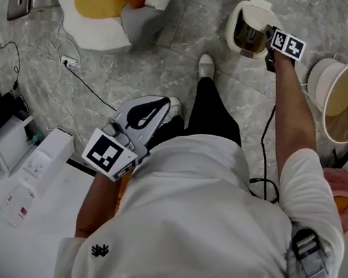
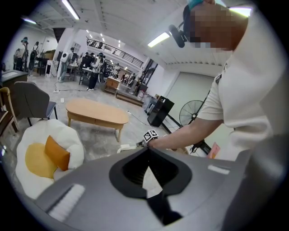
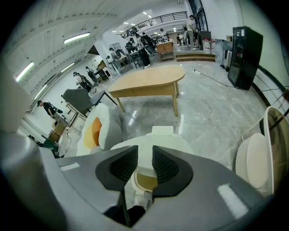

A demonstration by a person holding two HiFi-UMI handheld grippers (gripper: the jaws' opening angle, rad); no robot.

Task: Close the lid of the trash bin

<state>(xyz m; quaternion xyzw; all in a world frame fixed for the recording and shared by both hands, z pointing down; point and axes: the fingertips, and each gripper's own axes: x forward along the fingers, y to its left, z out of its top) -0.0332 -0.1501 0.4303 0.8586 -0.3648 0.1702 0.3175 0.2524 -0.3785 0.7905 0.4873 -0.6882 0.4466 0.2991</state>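
A small cream trash bin (image 1: 235,22) stands on the marble floor ahead of me, its inside showing amber-brown. My right gripper (image 1: 269,40) reaches to the bin's right rim at the end of an outstretched arm. In the right gripper view the bin (image 3: 156,143) fills the space past the jaws. The jaws stand close together with a cream strip of the lid's edge (image 3: 143,164) between the pads, and amber shows below it. My left gripper (image 1: 158,104) hangs near my body, far from the bin. Its jaws (image 2: 146,154) meet at the tips and hold nothing.
A larger cream bin (image 1: 343,98) with its lid swung up stands to the right. An egg-shaped floor cushion (image 1: 97,21) with an orange pillow lies far left, with cables (image 1: 74,68) trailing beside it. White boxes (image 1: 33,168) sit lower left. A wooden table (image 3: 151,81) stands beyond the bin.
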